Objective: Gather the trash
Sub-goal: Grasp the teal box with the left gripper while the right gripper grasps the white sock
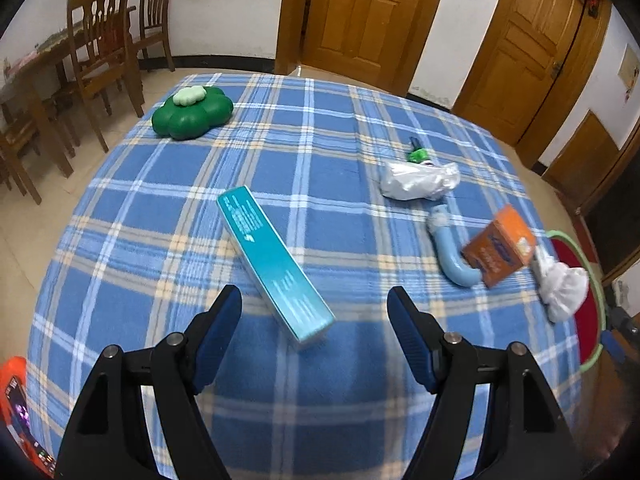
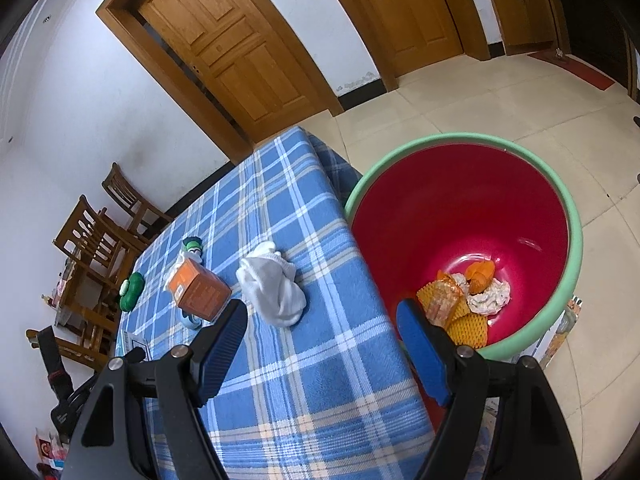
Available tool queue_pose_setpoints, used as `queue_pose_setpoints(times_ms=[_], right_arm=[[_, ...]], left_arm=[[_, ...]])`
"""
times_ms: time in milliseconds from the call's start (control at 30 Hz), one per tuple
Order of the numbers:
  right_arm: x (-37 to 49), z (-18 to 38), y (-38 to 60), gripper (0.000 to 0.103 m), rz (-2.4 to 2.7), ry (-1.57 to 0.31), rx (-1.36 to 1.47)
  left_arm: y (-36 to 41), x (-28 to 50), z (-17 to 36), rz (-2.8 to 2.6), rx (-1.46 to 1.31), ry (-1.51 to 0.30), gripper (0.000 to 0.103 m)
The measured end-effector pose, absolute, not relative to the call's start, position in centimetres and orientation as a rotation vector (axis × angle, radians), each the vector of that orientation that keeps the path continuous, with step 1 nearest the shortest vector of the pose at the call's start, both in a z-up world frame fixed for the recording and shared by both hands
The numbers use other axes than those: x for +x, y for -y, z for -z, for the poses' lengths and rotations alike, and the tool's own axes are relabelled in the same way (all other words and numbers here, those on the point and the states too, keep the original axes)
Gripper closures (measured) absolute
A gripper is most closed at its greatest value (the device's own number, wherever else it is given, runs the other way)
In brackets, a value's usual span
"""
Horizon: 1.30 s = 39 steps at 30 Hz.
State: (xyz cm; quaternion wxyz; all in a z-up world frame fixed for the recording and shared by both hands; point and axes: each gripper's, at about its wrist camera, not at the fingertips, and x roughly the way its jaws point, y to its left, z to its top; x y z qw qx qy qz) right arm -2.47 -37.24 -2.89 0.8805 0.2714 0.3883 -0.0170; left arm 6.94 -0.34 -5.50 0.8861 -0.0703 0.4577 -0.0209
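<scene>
Plaid-clothed table (image 1: 320, 128) carries a teal box (image 1: 275, 264) just ahead of the left tongs (image 1: 314, 308), both tongs (image 2: 322, 320) gaping empty, the bin (image 2: 572, 248) alongside for dropping.

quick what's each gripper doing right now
Left gripper: open, holding nothing, above the teal box.
Right gripper: open, empty.

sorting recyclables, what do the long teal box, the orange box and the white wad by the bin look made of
Teal box: looks like printed cardboard with a slight sheen, sharp folded edges.
Orange box: matte cardboard by its look, crisp corners and printed faces.
White wad: soft and crumpled, probably tissue or thin cloth; the folds leave it open.
</scene>
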Motion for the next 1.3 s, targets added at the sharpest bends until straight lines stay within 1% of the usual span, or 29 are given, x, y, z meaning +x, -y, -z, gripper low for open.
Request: queue_pose_setpoints(times_ms=[133,200,233,267,333,400,467,500,533,567,633,900,1000,1067,1233,1267,1300], right_arm=[[-2.2,3.2,36.7,0.024,0.032,-0.823,0.548],[-2.0,3.3,36.3,0.024,0.029,-0.829,0.531],[-1.9,3.4,36.1,0.024,0.026,-0.833,0.523],[-1.8,3.5,35.8,0.024,0.024,-0.836,0.515],[-1.6,3.6,35.4,0.024,0.020,-0.841,0.502],[-1.4,3.7,35.0,0.024,0.016,-0.847,0.484],[-1.1,3.8,34.6,0.024,0.013,-0.851,0.465],[-1.0,3.8,34.3,0.024,0.011,-0.852,0.454],[-0.9,3.7,34.0,0.024,0.008,-0.852,0.441],[-0.7,3.7,33.6,0.024,0.005,-0.853,0.428],[-0.5,3.7,33.1,0.024,-0.005,-0.855,0.404],[1.3,4.0,31.0,0.024,-0.029,-0.871,0.320],[2.0,4.3,30.5,0.034,-0.030,-0.872,0.299],[2.4,4.5,30.4,0.037,-0.031,-0.873,0.300],[3.3,5.4,30.5,0.053,-0.018,-0.896,0.314],[3.3,5.5,30.5,0.054,-0.013,-0.897,0.314],[3.3,5.6,30.6,0.059,-0.008,-0.895,0.314]], left_arm=[[0.3,7.8,6.0,0.031,-0.098,-0.947,0.028],[0.0,8.1,6.4,0.024,-0.093,-0.956,0.030],[-0.2,8.2,6.6,0.021,-0.101,-0.964,0.033],[-0.4,8.4,6.9,0.025,-0.115,-0.975,0.040],[-0.7,8.5,7.4,0.040,-0.139,-0.996,0.046],[-0.7,8.3,7.4,0.050,-0.131,-0.977,0.051],[-0.7,8.3,7.4,0.074,-0.128,-0.973,0.061],[-0.7,8.3,7.4,0.084,-0.135,-0.971,0.063],[-0.7,8.3,7.4,0.086,-0.135,-0.965,0.066],[-0.7,8.3,7.4,0.092,-0.136,-0.964,0.072],[-0.8,8.4,7.4,0.106,-0.146,-0.959,0.078],[-0.8,8.5,7.5,0.155,-0.176,-0.955,0.080],[-0.6,8.3,7.1,0.176,-0.187,-0.945,0.080],[-0.5,8.0,6.9,0.190,-0.190,-0.939,0.080],[0.1,7.5,6.4,0.226,-0.190,-0.933,0.080],[0.2,7.4,6.4,0.231,-0.194,-0.933,0.080],[0.3,7.4,6.4,0.235,-0.196,-0.934,0.080]])
